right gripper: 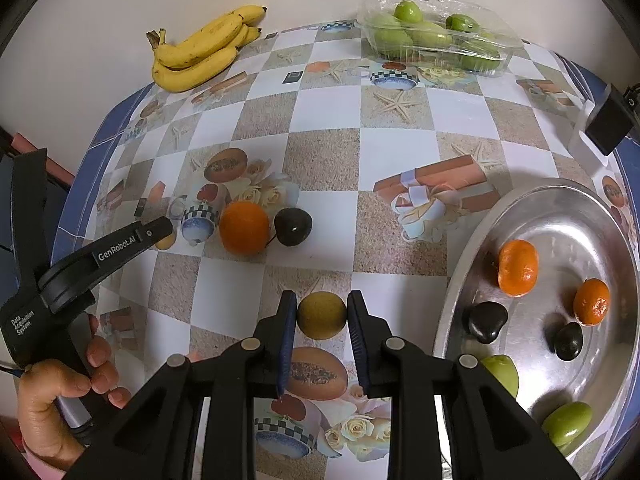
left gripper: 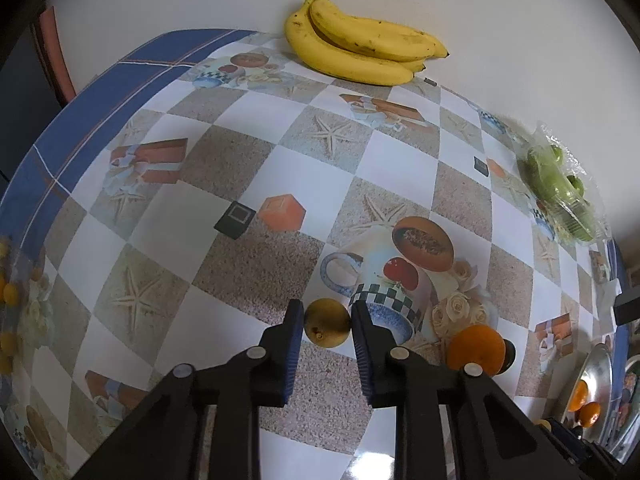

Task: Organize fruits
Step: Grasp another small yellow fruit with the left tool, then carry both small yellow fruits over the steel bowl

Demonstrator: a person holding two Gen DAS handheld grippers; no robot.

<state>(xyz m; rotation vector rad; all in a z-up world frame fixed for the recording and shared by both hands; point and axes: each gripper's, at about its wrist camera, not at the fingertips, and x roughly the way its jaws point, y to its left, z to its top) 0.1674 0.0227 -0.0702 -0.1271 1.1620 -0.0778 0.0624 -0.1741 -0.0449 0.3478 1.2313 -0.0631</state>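
Pinching a small yellow-brown fruit apiece, both tongs point steeply down at the desk (right gripper: 328, 112), which wears a checked cloth printed with starfish and mugs. The left tongs (left gripper: 327, 322) are closed on their yellow-brown fruit (left gripper: 327, 323), pads against both sides, and it sits low on the cloth by the printed mug. The right tongs (right gripper: 322, 316) grip the other yellow-brown fruit (right gripper: 322, 315) the same way.

What the next move hangs on, I judge, is where the steel tray (right gripper: 460, 280) lies: it is just to the right of the right tongs, near enough for a short sideways carry, while the left tongs are well apart from it, with the loose orange (right gripper: 244, 233) and a dark fruit (right gripper: 293, 226) lying between. So the right hand is the nearer one to drop off first. Both fruits are nearly round (no long axis to speak of), so the angle of release matters little.

The tray already holds two mandarins (right gripper: 518, 267), two dark fruits (right gripper: 487, 322) and two green ones (right gripper: 568, 423). A clear plastic punnet (right gripper: 436, 36) at the far edge holds more green fruit, and a bunch of bananas (right gripper: 200, 54) lies by the wall. A hand (right gripper: 60, 408) holds the left tool's grip.
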